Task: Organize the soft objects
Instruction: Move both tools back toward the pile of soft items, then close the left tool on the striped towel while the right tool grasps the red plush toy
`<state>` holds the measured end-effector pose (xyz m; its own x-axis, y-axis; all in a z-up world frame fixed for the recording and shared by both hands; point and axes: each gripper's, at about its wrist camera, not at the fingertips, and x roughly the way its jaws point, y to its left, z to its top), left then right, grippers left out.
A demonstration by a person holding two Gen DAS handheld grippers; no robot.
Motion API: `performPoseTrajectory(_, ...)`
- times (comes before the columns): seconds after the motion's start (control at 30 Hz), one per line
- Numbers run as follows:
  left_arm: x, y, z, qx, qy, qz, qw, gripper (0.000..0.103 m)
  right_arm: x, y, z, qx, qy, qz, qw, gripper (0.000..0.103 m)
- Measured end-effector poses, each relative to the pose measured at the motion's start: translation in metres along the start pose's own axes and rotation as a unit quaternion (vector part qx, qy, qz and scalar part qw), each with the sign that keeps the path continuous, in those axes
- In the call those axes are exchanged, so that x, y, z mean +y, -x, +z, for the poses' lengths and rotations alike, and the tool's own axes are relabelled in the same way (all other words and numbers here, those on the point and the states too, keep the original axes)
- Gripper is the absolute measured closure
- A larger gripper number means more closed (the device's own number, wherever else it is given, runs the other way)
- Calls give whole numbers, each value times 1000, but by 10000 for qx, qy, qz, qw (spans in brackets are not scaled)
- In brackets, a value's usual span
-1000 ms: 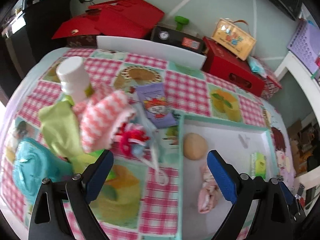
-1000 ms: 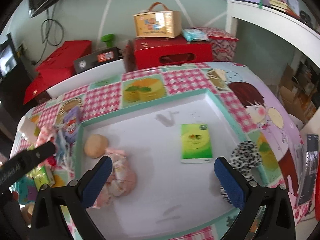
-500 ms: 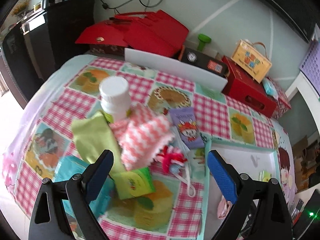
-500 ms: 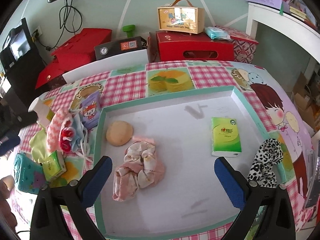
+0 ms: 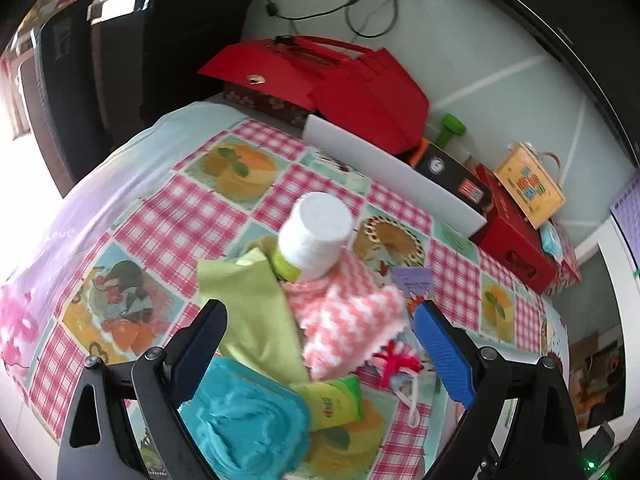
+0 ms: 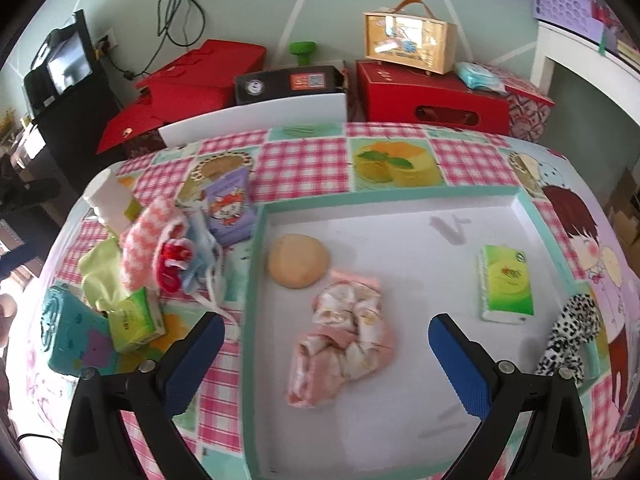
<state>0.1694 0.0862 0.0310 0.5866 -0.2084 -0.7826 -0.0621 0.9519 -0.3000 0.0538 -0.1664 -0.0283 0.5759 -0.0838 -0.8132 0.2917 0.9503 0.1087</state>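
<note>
A pile of soft things lies on the checked tablecloth: a pink-and-white knitted cloth [image 5: 348,312], a lime green cloth [image 5: 256,320], a teal pouch [image 5: 248,428], a green tissue pack [image 5: 332,400] and a red-and-blue tassel [image 5: 396,364]. My left gripper [image 5: 320,356] hovers open just above this pile, holding nothing. In the right wrist view a white tray [image 6: 256,280] with a teal rim holds a tan bun-shaped toy [image 6: 298,260], a pink scrunched cloth [image 6: 344,336] and a green tissue pack [image 6: 506,284]. My right gripper [image 6: 326,364] is open over the tray.
A white-capped bottle [image 5: 312,236] stands behind the pile. A purple cartoon packet [image 6: 230,208] lies left of the tray. A leopard-print scrunchie [image 6: 564,336] rests on the tray's right rim. Red boxes [image 6: 428,96] and a yellow case [image 6: 408,36] line the wall behind the table.
The left gripper has swung left, away from the tray, and now sits over the pile of cloths. The right gripper has pulled back, so more of the tray and the pile shows.
</note>
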Motion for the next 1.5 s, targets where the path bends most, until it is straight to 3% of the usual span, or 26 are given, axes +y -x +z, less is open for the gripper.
performPoseTrajectory(0.47, 31, -9, 15, -33, 401, -145, 9991, 8, 39, -7, 25, 50, -104, 754, 9971, 0)
performPoseTrajectory(0.67, 35, -10, 22, 43, 381, -129, 9992, 8, 64, -10, 41, -123, 293, 761, 9966, 0)
performPoseTrajectory(0.87, 26, -19, 23, 404, 173, 6, 9990, 8, 78, -16, 51, -232, 628, 756, 9949, 0)
performPoseTrajectory(1.07, -2, -21, 20, 482, -238, -38, 9986, 8, 85, -28, 51, -171, 929, 1044, 9900, 7)
performPoseTrajectory(1.3, -25, -45, 13, 870, -494, -40, 9950, 8, 89, -40, 41, -73, 1271, 1138, 9853, 12)
performPoseTrajectory(1.5, -37, -60, 8, 1024, -668, 33, 9925, 9, 89, -52, 36, 112, 1396, 1378, 9805, 28)
